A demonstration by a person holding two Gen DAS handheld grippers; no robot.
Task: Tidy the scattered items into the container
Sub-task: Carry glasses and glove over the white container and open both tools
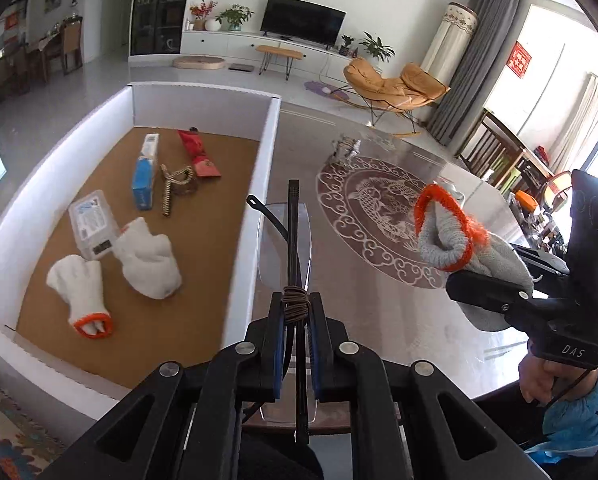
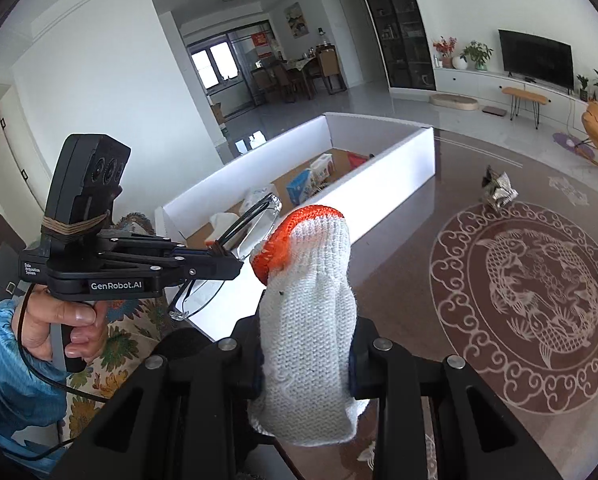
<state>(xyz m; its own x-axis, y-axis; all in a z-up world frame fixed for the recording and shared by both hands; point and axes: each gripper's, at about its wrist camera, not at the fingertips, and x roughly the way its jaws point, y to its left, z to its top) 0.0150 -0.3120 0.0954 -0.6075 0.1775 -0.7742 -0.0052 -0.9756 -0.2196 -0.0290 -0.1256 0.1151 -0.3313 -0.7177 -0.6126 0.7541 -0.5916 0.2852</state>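
Left gripper (image 1: 295, 344) pinching a pair of clear-lensed glasses (image 1: 285, 248) by the folded black temples, lenses projecting forward just beside the near right wall of the white container (image 1: 265, 168). Right gripper (image 2: 305, 364) clamped on a white knit glove (image 2: 311, 320), its orange cuff uppermost, held above the patterned tabletop (image 2: 419, 280) to the right of the container. Inside the container, on its brown floor: two white gloves (image 1: 147, 256), a clear plastic case (image 1: 91, 228), a blue-and-white box (image 1: 145, 172), a red packet (image 1: 197, 152) and a hair clip (image 1: 171, 188). A crumpled silver wrapper (image 2: 497, 190) lies on the tabletop, well apart from the container.
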